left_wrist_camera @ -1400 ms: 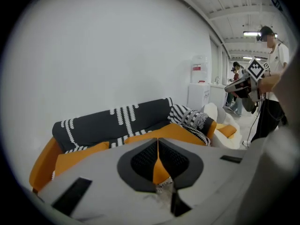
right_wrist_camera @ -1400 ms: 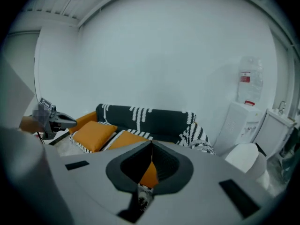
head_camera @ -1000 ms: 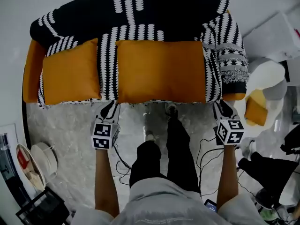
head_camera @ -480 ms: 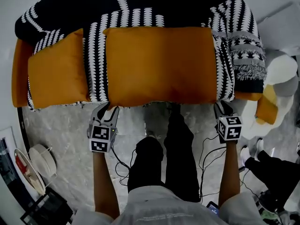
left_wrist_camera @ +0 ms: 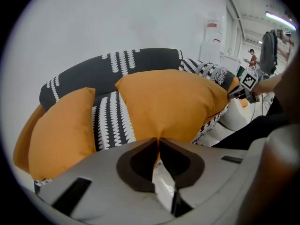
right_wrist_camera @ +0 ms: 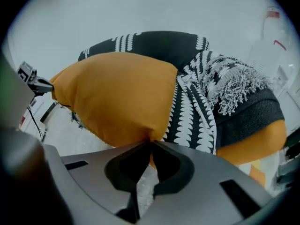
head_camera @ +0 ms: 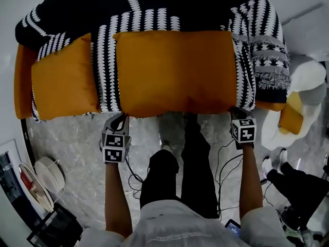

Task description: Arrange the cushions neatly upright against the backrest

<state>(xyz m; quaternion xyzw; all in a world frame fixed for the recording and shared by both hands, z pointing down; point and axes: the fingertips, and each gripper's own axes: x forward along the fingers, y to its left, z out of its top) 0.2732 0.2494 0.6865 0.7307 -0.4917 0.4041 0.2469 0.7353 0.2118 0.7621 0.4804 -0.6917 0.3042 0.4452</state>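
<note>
Nearest to me, the operator's dark-trousered legs [head_camera: 177, 174] are standing on the pale marbled floor [head_camera: 72, 138], with a bare forearm reaching forward on either side. Each arm is carrying a gripper topped by a cube of black-and-white square markers; those are patterns only, with no words on them.

The left gripper [head_camera: 119, 118] is biting the front left corner of the large orange cushion [head_camera: 175, 71]. Its jaws have just been closing and are now nearly together, with a pinch of orange fabric pressed between the pads. The right gripper [head_camera: 235, 112] is doing the same at the front right corner, its jaws also just closed down onto a fold of the cover.

The large orange cushion is lying across the sofa seat, its front edge at the seat's front. A black-and-white patterned throw [head_camera: 105, 66] is draping the seat beneath it and running up over the backrest [head_camera: 154, 4] behind. The small orange cushion [head_camera: 64, 81] is sitting to the left, apart from the big one, with a strip of throw between them.

Farthest off, in the left gripper view, something tall and white is bearing a small red label [left_wrist_camera: 212, 25]; I think there is print on it, but it is too small to read.
</note>
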